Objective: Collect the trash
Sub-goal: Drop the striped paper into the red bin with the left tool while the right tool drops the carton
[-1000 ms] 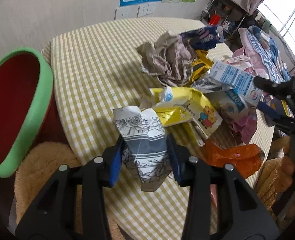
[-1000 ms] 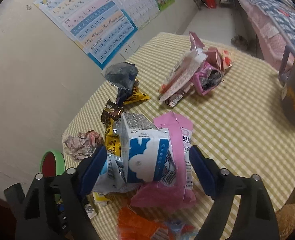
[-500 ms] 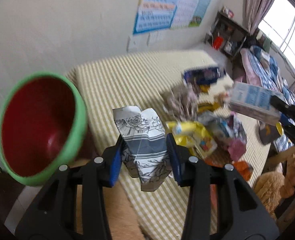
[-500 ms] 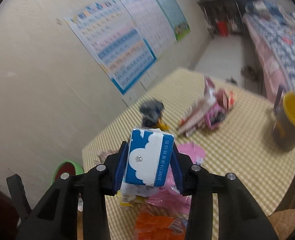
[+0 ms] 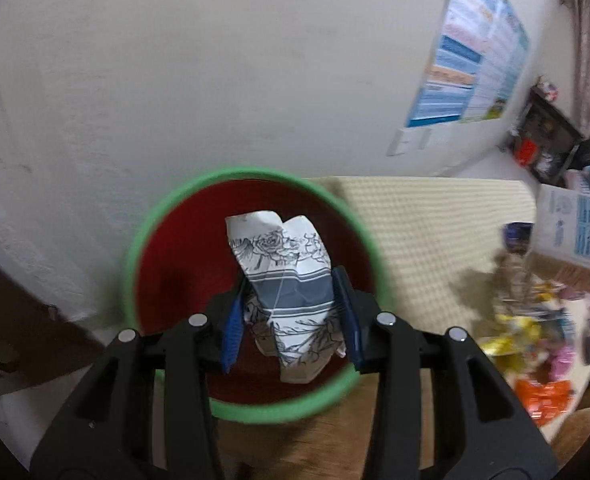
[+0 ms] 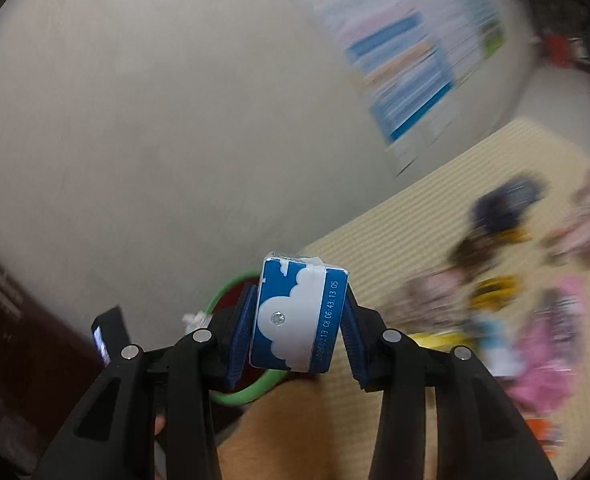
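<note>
Bin [image 5: 135,280], red inside with a green rim, sits under the left gripper [image 5: 291,316] pinching a light, floppy flowered wrapper [image 5: 287,280] by its middle, while the right gripper [image 6: 299,322] squeezes a small stiff milk carton [image 6: 295,316] by its sides.

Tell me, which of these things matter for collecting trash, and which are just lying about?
Part of the job:
- crumpled floral paper, held in left gripper
- blue milk carton, held in right gripper
- green-rimmed bin
- wrappers on the table

Just there:
- wall poster
- checked tablecloth
</note>
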A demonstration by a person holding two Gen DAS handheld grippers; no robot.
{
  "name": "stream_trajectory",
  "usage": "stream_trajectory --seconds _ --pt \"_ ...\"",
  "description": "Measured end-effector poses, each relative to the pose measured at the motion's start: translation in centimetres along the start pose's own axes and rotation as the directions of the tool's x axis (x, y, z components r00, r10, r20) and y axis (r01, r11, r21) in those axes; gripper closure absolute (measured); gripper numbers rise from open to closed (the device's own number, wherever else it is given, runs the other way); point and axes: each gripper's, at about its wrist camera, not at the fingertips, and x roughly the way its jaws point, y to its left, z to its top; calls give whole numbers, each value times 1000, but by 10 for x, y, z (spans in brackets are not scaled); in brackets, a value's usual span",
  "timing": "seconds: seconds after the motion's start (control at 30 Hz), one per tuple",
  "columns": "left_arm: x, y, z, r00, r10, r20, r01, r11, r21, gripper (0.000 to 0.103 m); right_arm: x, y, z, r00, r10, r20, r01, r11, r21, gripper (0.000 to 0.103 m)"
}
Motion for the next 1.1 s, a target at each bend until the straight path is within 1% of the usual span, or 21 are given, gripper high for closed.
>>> stream_trajectory --seconds 0.07,0.17,0.27,0.33,0.37,0.4,0.43,0.5,0.6,0.63,0.7,0.77,0.83,0.93,0.97,1.1 --pt "6 11 -1 1000 23 -11 -23 1000 -15 63 36 19 -3 997 -11 -71 7 999 -48 63" --pt "21 32 -7 997 39 -61 -43 997 -70 63 85 40 -9 986 -32 -166 16 996 -92 63" --pt "27 42 -12 995 37 -88 -46 994 -100 63 121 53 -15 973 -44 -228 14 991 -133 62" --pt "30 48 -12 995 29 -94 -40 992 -118 61 143 61 -16 961 -48 -272 6 988 -154 60" --pt "29 51 -13 995 28 -94 -40 992 -124 56 149 64 -17 957 -55 -284 10 987 -160 50" --pt "29 53 -13 995 31 -94 -43 991 -130 45 152 65 -18 956 -63 -286 16 987 -163 41" --pt "29 54 -13 995 38 -91 -50 990 -134 40 151 66 -18 960 -63 -273 19 987 -161 40" --pt "26 55 -12 996 42 -74 -52 988 -144 34 141 68 -18 968 -59 -242 17 985 -171 40" --pt "27 51 -11 997 35 -71 -46 987 -157 30 115 58 -19 977 -108 -186 68 976 -206 40" --pt "26 48 -11 997 26 -68 -37 987 -159 29 104 50 -17 978 -136 -161 100 971 -215 39" --pt "23 43 -10 998 19 -59 -28 987 -156 27 84 36 -17 973 -193 -124 161 960 -230 35" --pt "18 32 -8 999 7 -47 -13 990 -143 26 60 13 -18 959 -275 -72 251 937 -242 34" --pt "14 21 -7 999 -7 -38 2 991 -132 24 43 -8 -22 936 -351 -30 333 910 -246 34" --pt "11 -1 -6 998 -38 -45 32 992 -125 23 23 -46 -30 892 -451 28 446 870 -209 34" --pt "11 -10 -6 998 -43 -51 37 993 -113 23 17 -60 -31 882 -469 34 467 865 -182 34" --pt "6 -42 -4 996 -65 -65 60 996 -65 23 -1 -94 -35 870 -490 48 492 865 -98 34"
